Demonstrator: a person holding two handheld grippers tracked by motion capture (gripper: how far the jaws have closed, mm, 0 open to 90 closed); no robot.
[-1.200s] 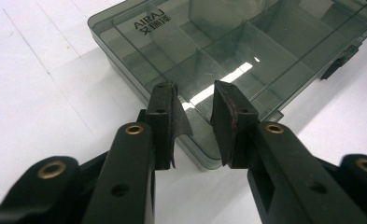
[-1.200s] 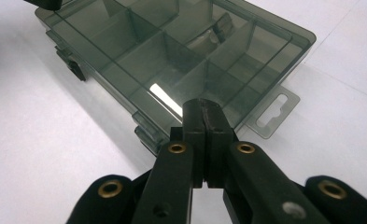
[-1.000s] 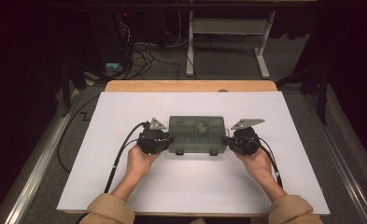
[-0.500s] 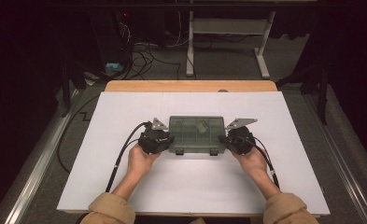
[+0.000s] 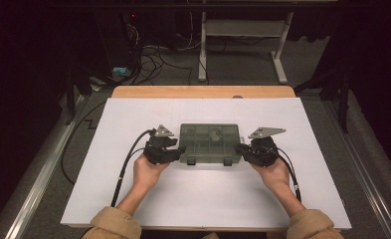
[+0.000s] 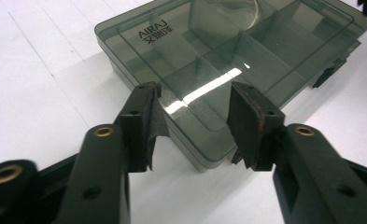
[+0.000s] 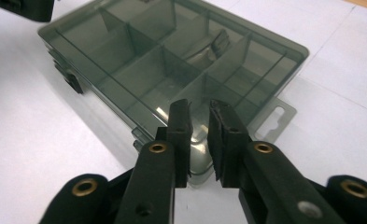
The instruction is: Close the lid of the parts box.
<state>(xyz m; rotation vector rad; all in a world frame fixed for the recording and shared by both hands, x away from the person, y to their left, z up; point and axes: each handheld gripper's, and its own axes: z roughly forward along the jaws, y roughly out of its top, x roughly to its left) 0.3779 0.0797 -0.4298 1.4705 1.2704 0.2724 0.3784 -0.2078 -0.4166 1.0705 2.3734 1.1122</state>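
Between our two grippers lies the smoky transparent plastic compartment box (image 5: 210,143), lid shut, latches unopened. Our left gripper (image 6: 195,126) has just spread off its corner; our right gripper (image 7: 199,140) has just parted narrowly, gripping nothing.

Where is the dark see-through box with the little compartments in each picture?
High view: box at the table's middle, between both grippers.
Left gripper view: box upper centre, beyond the jaws.
Right gripper view: box upper centre, beyond the jaws.
Shared landmark: its inner dividers.
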